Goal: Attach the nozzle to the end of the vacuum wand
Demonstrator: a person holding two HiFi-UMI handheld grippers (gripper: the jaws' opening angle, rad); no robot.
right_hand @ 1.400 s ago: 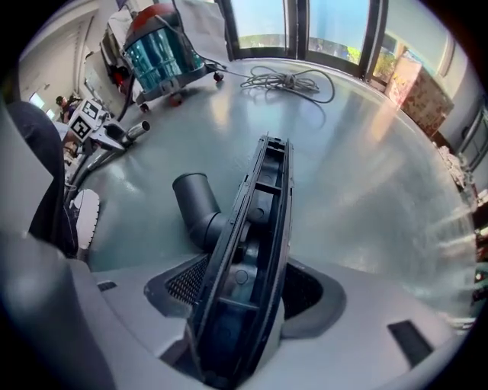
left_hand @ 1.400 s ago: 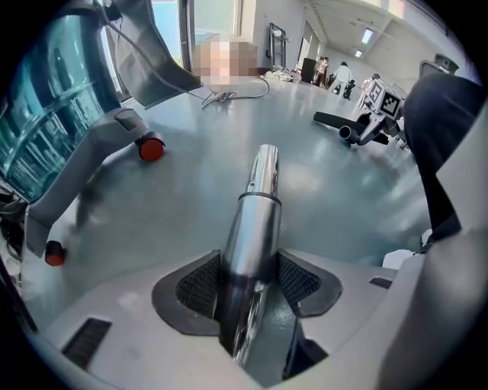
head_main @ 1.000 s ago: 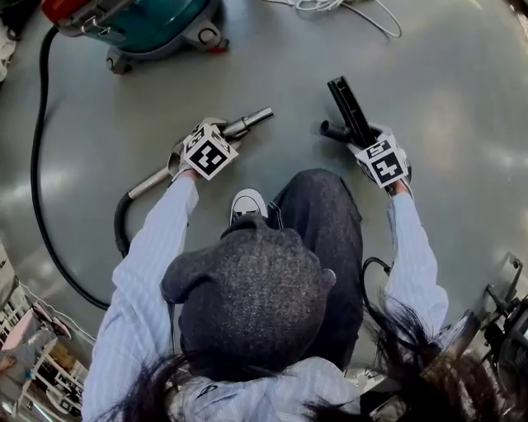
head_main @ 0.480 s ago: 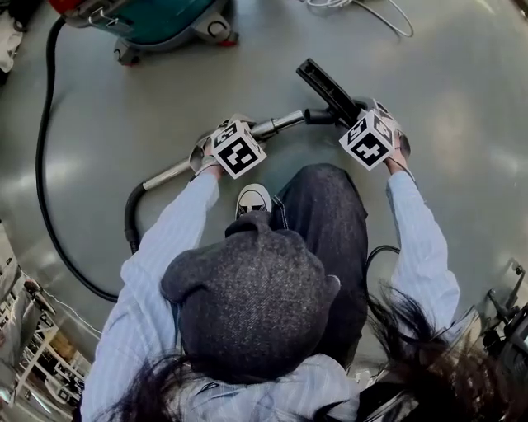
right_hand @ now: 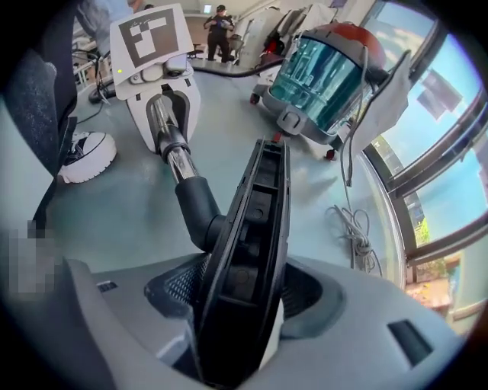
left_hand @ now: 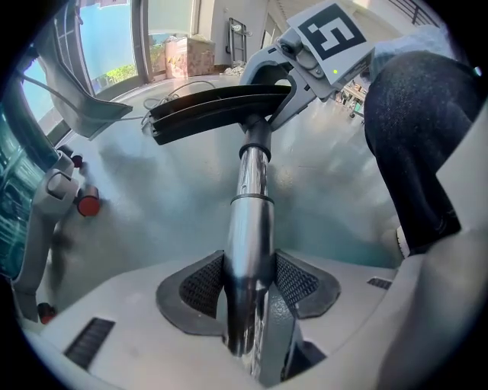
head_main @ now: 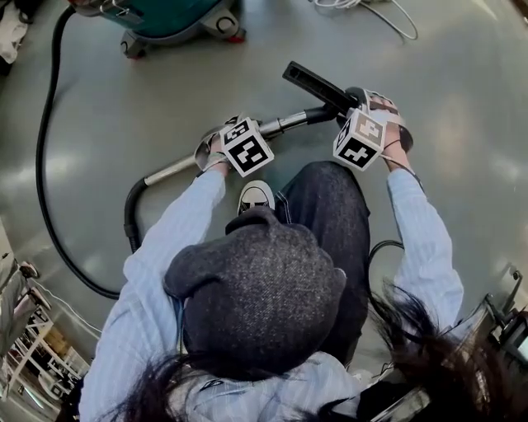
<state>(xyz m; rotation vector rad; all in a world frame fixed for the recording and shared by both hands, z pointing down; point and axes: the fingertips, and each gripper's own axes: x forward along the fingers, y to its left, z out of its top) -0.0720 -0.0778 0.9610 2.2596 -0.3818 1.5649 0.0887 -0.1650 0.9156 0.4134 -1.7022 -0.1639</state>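
- At the wand's [left_hand: 248, 221] free end, the nozzle [right_hand: 259, 221] has its round black neck [right_hand: 197, 206] over the metal tip. We cannot tell how deep the tip sits inside.
- Back from that tip, towards the wand's hose end, the left gripper [left_hand: 248, 286] has its jaws clamped on the steel tube from both sides.
- Just past the wand's tip, the right gripper [right_hand: 240, 293] has its jaws clenched across the nozzle's flat body, whose ribbed underside faces that gripper's camera.
- Both pieces are held off the floor [head_main: 462, 99], with the nozzle set at an angle to the wand's line.
- From the wand's rear end the hose [head_main: 45, 165] loops away to the vacuum [head_main: 165, 16], which stands well apart from the wand.
- We judge that the joining step is in hand: the parts meet, but a full seat is not shown.
- Next, we think the right gripper should press the neck straight along the wand's axis while the left braces the tube against the push.
- A slight twist may help it home.
- With the neck off the wand's line, the long flat nozzle could lever it askew and jam it.
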